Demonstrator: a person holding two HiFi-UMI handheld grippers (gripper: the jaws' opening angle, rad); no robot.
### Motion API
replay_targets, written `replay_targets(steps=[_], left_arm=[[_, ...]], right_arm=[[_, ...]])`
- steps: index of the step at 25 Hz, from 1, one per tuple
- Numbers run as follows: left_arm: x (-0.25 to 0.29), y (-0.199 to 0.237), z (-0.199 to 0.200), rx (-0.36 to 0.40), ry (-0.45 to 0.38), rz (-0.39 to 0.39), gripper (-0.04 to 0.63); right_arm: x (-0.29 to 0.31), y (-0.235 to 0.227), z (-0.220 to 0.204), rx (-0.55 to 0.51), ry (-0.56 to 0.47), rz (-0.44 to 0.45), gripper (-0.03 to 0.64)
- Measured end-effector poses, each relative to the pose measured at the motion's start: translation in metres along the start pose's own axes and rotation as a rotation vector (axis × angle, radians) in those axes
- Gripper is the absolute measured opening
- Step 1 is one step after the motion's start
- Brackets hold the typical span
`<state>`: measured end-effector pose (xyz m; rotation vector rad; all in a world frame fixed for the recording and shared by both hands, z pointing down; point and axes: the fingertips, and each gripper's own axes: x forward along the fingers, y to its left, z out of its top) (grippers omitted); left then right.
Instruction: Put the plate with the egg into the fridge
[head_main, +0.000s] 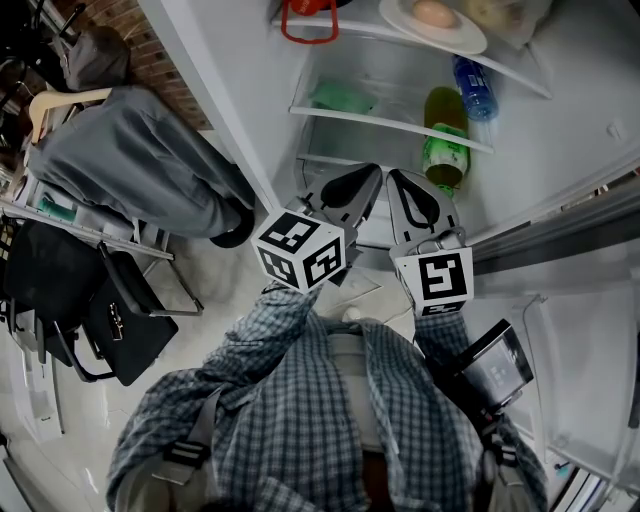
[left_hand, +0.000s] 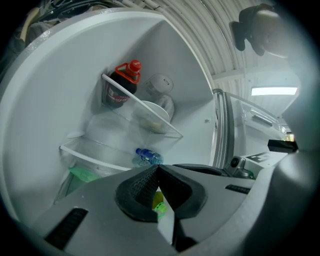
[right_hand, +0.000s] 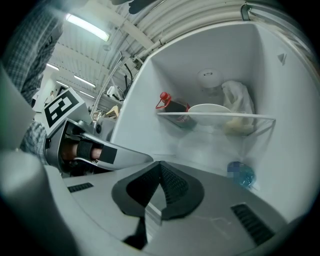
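In the head view, the fridge (head_main: 560, 130) stands open with smooth white walls. The round white plate (head_main: 432, 28) lies on the clear top shelf (head_main: 520, 80), with the pale oval egg (head_main: 434, 13) on it. On a lower shelf a green bottle (head_main: 443, 140) stands just beside a blue bottle (head_main: 474, 88), both near the shelf's front edge. The left gripper (head_main: 362, 178) and right gripper (head_main: 400, 182) sit side by side in front of the lower shelves, well apart from the plate, each with a black-and-white marker cube behind it.

In the left gripper view, its dark ribbed fingers (left_hand: 142, 187) are pressed tip to tip with nothing between them. Beyond them the plate rests on the glass shelf, behind that shelf's thin front rim. A dark bottle with a red cap (left_hand: 121, 85) stands on the same shelf beside the plate. The shelf below has bare glass beside the lying blue bottle.

In the right gripper view, its ribbed black fingers (right_hand: 175, 185) are also closed together and empty. We see the plate edge-on between the red-capped bottle and a crumpled white bag (right_hand: 239, 107). We cannot tell whether it touches either of them. The fridge's front opening is unobstructed between the grippers and the shelf.
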<state>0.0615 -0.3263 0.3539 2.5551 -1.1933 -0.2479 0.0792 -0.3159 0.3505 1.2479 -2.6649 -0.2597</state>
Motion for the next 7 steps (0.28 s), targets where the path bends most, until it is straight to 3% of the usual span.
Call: replay_targets(steps=[7], left_arm=[[0.005,-0.001,0.002,0.012,-0.002,-0.012,0.006]], right_arm=[[0.002,-0.011,-0.003,-0.026,0.007,-0.018,0.006]])
